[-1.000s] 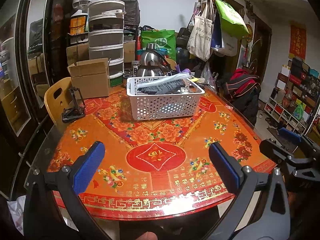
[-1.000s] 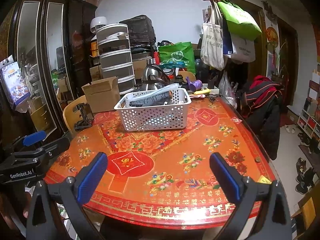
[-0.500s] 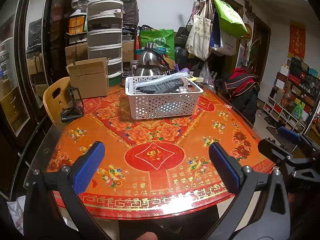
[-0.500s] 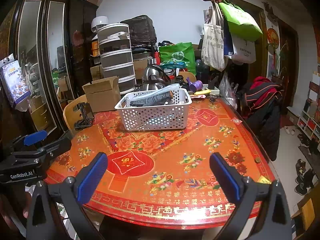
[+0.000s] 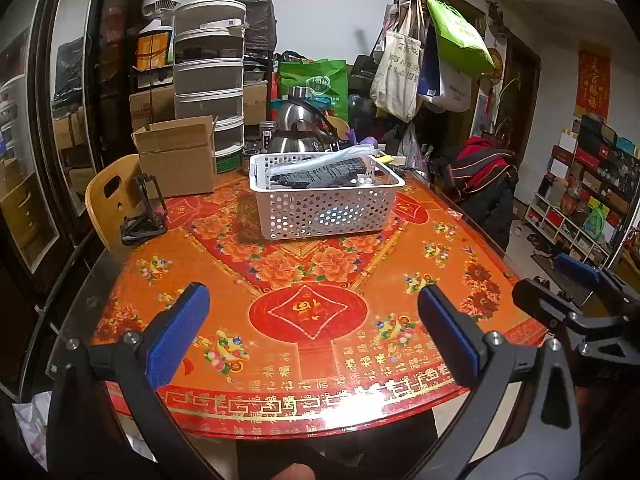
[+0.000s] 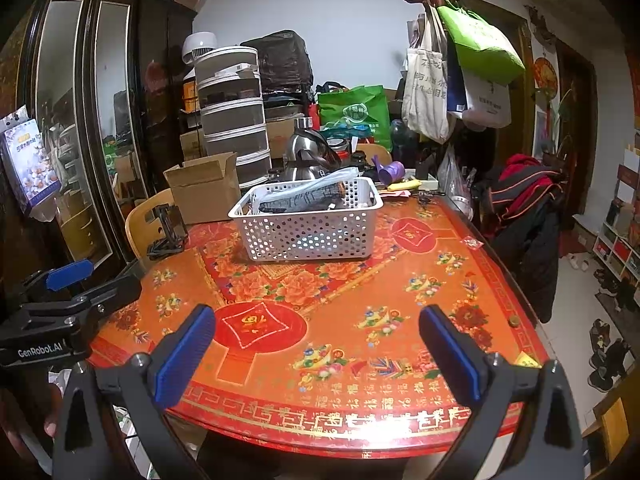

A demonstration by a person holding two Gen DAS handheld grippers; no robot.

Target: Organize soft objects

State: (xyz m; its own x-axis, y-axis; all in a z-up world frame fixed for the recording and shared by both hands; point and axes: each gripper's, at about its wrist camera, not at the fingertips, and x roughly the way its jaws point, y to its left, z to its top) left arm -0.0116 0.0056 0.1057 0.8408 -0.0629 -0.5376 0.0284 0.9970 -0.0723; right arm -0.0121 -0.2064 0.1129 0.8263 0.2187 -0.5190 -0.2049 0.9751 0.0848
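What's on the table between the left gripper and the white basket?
Nothing: bare patterned tabletop from left gripper to white basket, in the left wrist view.

The table is covered in bright orange-red, with peony blooms, small flower baskets, red medallions and a border of gold characters along the near edge. The basket is white, dotted all over with round holes; inside lies dark grey-black cloth with faint stripes. Both grippers, left and right, are black with blue pads. Behind, the box is plain brown, the kettle shiny silver, the chair pale wood yellow, the hanging bag lime green.
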